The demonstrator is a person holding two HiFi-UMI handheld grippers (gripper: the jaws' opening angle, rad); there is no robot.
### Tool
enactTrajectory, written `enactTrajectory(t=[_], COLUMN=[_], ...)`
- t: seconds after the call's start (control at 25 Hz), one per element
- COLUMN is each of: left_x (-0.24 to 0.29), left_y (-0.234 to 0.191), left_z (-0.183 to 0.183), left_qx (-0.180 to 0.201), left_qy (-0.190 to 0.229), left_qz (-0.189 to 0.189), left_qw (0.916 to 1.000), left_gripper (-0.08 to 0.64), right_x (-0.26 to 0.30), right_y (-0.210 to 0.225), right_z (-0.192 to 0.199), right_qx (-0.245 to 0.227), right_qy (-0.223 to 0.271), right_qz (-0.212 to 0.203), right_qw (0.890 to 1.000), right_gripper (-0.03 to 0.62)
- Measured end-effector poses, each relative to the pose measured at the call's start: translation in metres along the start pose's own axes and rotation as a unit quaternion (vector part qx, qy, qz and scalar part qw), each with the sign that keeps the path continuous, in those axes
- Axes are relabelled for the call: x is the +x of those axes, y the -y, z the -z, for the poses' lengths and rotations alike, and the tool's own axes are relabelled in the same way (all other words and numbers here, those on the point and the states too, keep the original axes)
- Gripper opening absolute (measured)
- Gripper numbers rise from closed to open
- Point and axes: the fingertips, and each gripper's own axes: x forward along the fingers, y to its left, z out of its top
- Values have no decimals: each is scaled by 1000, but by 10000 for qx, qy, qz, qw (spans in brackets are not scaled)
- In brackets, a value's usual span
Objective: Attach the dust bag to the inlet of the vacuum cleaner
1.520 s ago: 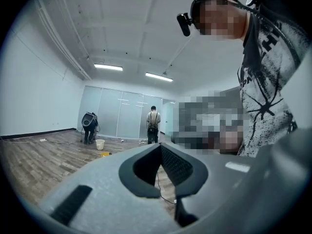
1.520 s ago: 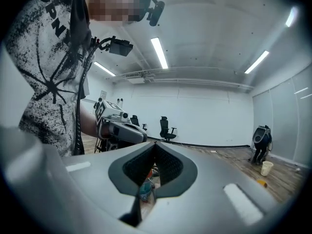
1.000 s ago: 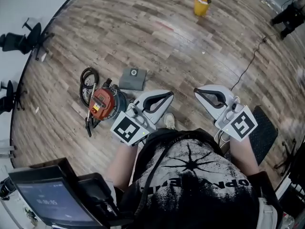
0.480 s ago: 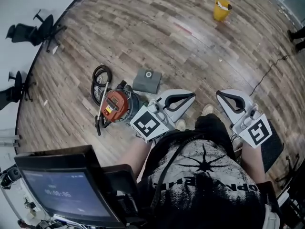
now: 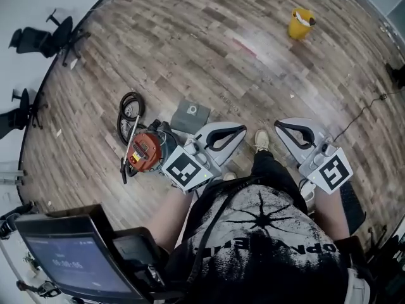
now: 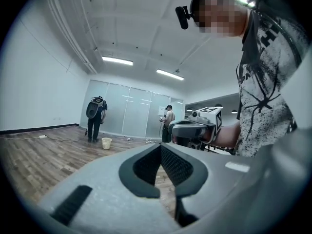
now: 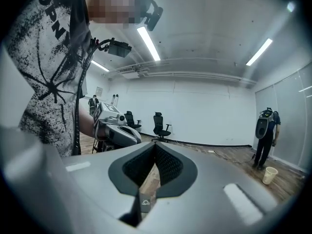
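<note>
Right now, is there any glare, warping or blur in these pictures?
Head view: heavy fisheye curving the wooden floor, pale sheen near the yellow bucket, vacuum cleaner fairly sharp. Left gripper view: dark round corners, ceiling lights blown out. Right gripper view: same vignette, bright ceiling strips.

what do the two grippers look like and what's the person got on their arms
The left gripper and right gripper are pale grey plastic shells. Their tongs are lined with dark, grid-textured pads that frame a teardrop-shaped opening. Each carries a white cube printed with black square markers. The person wears a black short-sleeved T-shirt with white print, leaving the forearms bare.
</note>
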Motion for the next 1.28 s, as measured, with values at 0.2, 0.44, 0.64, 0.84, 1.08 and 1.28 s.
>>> enactTrajectory(t=[0.2,0.44,0.64,0.84,1.08,1.28], left_x=[57,114,128,127,116,99], left_y=[-42,-86,-120,-146,-201,-266], left_z=[-19,-46,-46,-40,-36,-48], left_qx=[-70,127,-107,-214,-281,-190], left_qy=[-39,166,-200,-263,-94,234], left_qz=[-349,-739,-1335,-1595,-1810,-2001], left_qw=[9994,9970,9908,9866,9830,9793], left_gripper=[3,3,3,3,3,3], right_x=[12,17,24,47,100,165], right_y=[74,153,199,220,237,253], right_z=[-11,-13,-6,-4,5,-2], right_qx=[-18,-108,-28,60,66,-151], right_qy=[97,157,196,341,284,264], right_qz=[-463,-906,-1223,-1484,-1760,-2013], right_qw=[9989,9957,9923,9883,9840,9791], right_gripper=[5,5,5,5,5,5])
